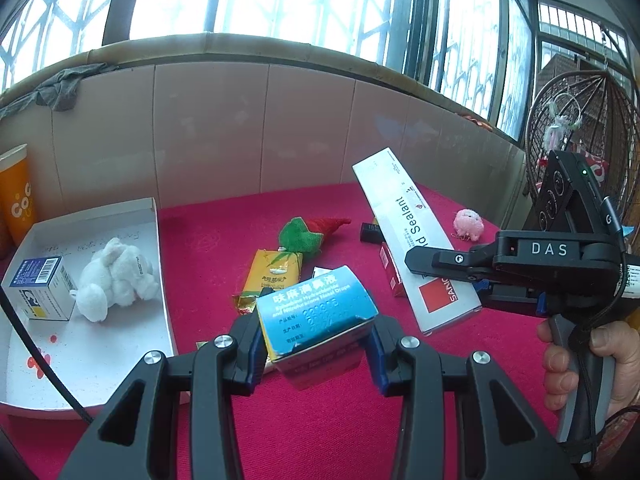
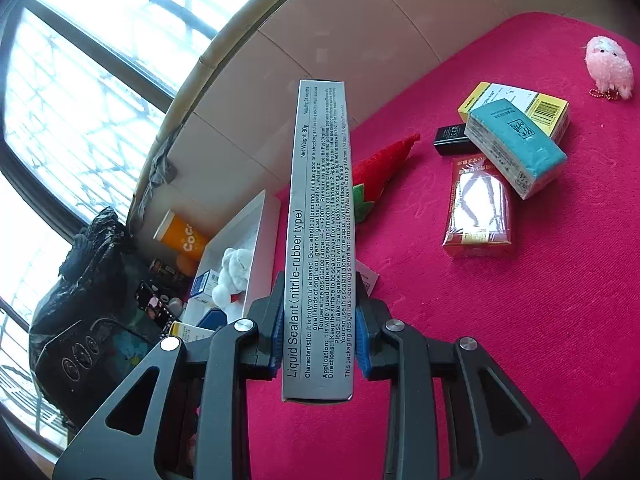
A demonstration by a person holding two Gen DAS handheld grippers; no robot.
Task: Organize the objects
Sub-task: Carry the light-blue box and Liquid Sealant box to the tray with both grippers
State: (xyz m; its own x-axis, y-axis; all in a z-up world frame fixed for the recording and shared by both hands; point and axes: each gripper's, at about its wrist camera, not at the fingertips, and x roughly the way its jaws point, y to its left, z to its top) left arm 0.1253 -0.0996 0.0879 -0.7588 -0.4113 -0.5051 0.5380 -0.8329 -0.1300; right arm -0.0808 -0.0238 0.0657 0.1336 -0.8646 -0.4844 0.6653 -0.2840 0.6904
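My left gripper (image 1: 316, 336) is shut on a small blue medicine box (image 1: 316, 312), held above the red cloth. My right gripper (image 2: 319, 320) is shut on a long white sealant box (image 2: 320, 240), which also shows in the left wrist view as the sealant box (image 1: 408, 236) lifted off the table, gripped by the right gripper (image 1: 436, 268) in a person's hand (image 1: 600, 364). A white open tray (image 1: 160, 248) at the left holds a white plush bunny (image 1: 114, 276) and a blue-and-white carton (image 1: 40, 288).
On the red cloth (image 1: 320, 420) lie a yellow packet (image 1: 276, 276), a strawberry plush (image 1: 316, 230), a pink plush (image 2: 608, 68), a teal box (image 2: 516, 148) on a yellow box (image 2: 540, 108), a red pack (image 2: 478, 216) and a black item (image 2: 452, 138). An orange cup (image 1: 16, 196) stands far left.
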